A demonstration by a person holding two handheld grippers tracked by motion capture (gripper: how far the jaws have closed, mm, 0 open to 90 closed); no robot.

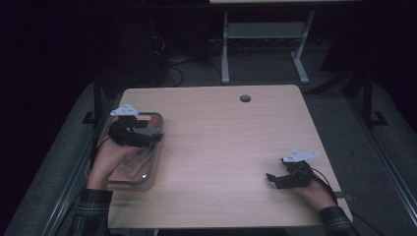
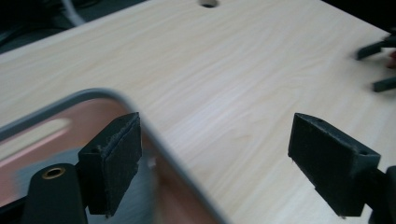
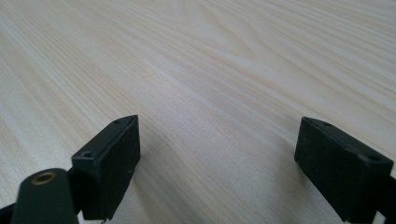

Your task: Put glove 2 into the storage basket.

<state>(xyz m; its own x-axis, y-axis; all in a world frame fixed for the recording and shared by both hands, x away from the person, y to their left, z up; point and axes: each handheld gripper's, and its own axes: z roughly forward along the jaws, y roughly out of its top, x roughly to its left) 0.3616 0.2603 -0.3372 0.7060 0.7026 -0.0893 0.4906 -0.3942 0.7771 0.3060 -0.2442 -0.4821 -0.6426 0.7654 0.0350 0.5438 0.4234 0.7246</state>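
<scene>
A shallow tray with a grey rim [image 1: 156, 164] and a pinkish floor lies at the table's left edge. My left gripper [image 1: 155, 134] hovers over the tray's far right part, pointing right, held by a hand. In the left gripper view my left gripper [image 2: 217, 140] is open wide, and the tray's rim [image 2: 60, 103] curves past its left pad [image 2: 114, 158]; nothing is between the jaws. My right gripper [image 1: 273, 180] rests low near the front right of the table [image 1: 221, 132], pointing left. In its own view my right gripper [image 3: 217, 144] is open over bare wood.
A round cable hole [image 1: 245, 98] sits near the table's far edge. Beyond the table stand the white legs of another table [image 1: 225, 49] and cables on a dark floor. The other gripper [image 2: 379, 65] appears blurred at the left gripper view's top right.
</scene>
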